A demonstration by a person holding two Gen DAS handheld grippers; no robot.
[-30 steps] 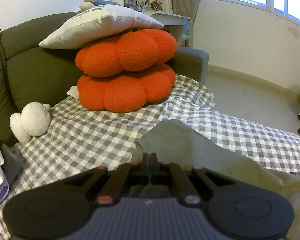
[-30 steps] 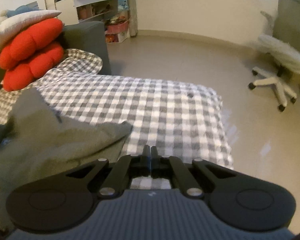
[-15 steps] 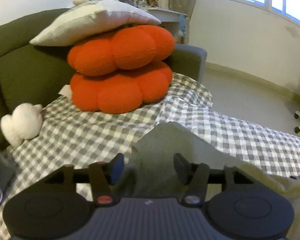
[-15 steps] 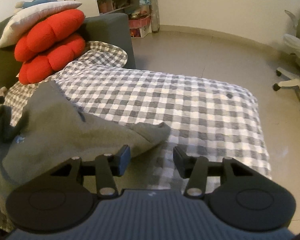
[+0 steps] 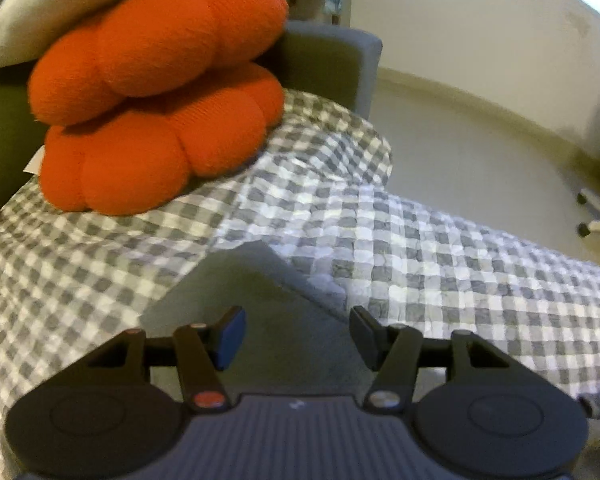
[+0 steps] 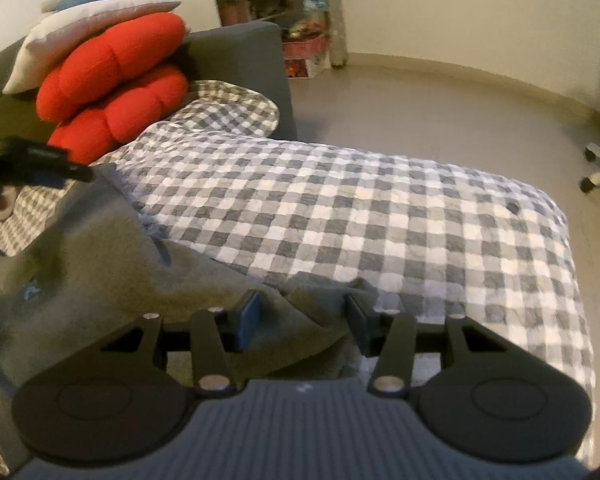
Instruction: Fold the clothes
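Grey garment (image 6: 112, 264) is spread on the checked cover (image 6: 380, 216). Left gripper (image 5: 296, 334) is held over its upper corner, jaws apart, nothing clamped. Right gripper (image 6: 302, 320) straddles a lower edge, jaws apart, cloth between but not pinched. Open cover is seen rightward; orange cushions (image 5: 156, 100) are stacked behind.

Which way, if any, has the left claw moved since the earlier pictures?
Yes. The left claw has moved in closer to the orange cushions, which now loom larger in its view, over the grey garment.
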